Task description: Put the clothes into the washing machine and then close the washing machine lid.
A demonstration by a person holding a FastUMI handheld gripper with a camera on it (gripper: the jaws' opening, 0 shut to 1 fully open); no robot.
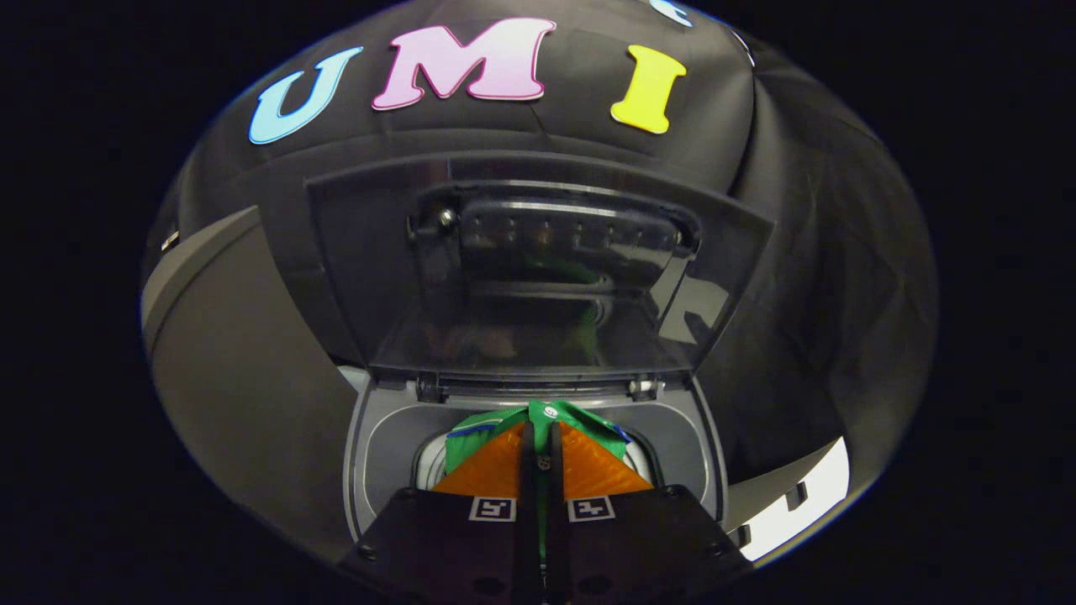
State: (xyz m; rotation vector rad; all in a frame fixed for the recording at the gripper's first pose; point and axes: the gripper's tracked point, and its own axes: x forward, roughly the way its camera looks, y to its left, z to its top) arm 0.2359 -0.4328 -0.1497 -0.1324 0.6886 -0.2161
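Over the washer's (378,445) open drum, green cloth (471,444) is pinched between the orange fingers (588,466) of the gripper (540,433) — both pressed tight on it. Behind, the lid (538,269) is stood upright.

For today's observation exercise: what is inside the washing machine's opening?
Green clothes hang over the washing machine opening, pinched between the fingers of the gripper. The drum below is covered by cloth and fingers.
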